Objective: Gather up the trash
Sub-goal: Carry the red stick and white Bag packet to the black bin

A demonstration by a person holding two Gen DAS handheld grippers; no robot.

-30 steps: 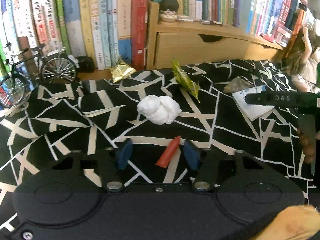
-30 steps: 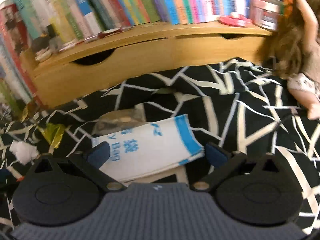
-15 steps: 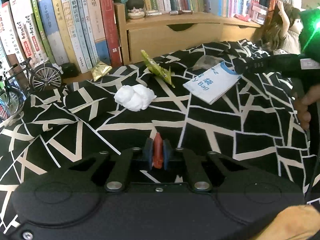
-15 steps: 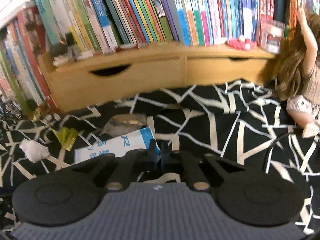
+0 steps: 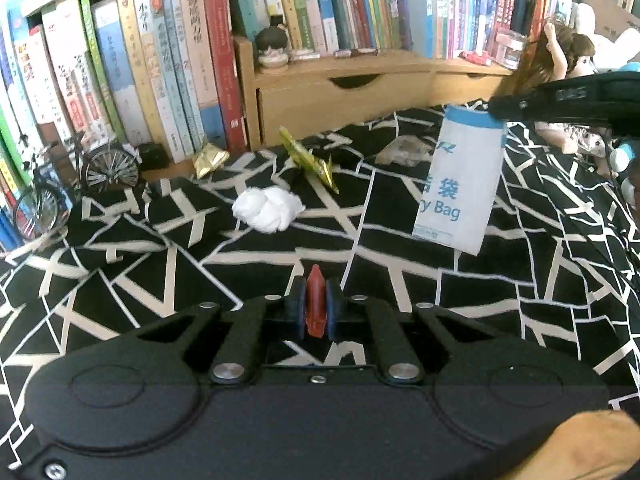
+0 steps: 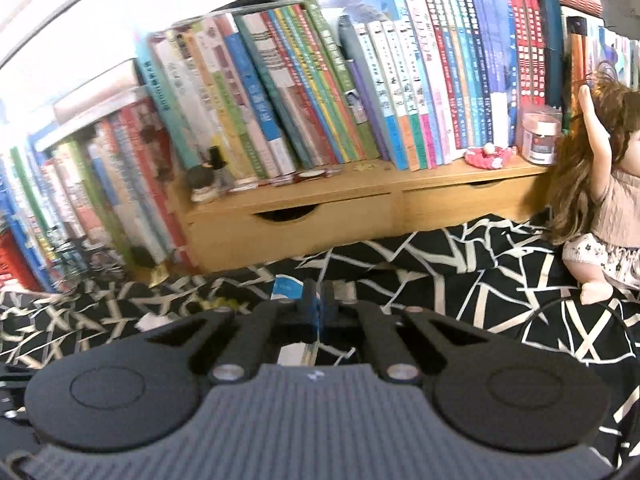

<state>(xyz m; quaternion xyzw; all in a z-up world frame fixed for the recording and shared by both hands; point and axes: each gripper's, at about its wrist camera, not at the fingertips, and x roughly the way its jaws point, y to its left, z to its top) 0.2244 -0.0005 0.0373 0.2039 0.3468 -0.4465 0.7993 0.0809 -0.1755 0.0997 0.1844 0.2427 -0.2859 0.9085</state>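
Note:
My left gripper (image 5: 316, 304) is shut on a small red wrapper (image 5: 315, 294), held above the black-and-white cloth (image 5: 168, 280). A white and blue paper bag (image 5: 460, 184) hangs in the air at the right of the left wrist view, pinched at its top by my right gripper (image 5: 496, 112). In the right wrist view the right gripper (image 6: 319, 304) is shut on the bag's blue edge (image 6: 286, 289). A crumpled white tissue (image 5: 269, 209), a green-gold wrapper (image 5: 310, 160), a gold wrapper (image 5: 209, 158) and a clear wrapper (image 5: 406, 149) lie on the cloth.
A wooden drawer unit (image 5: 344, 92) and rows of books (image 5: 168, 60) line the back. A model bicycle (image 5: 76, 184) stands at the left. A doll (image 6: 600, 184) sits at the right. A small figurine (image 5: 273, 46) rests on the unit.
The left gripper shut on the red wrapper and lifted it. The right gripper shut on the paper bag and raised it off the cloth, so it now hangs upright.

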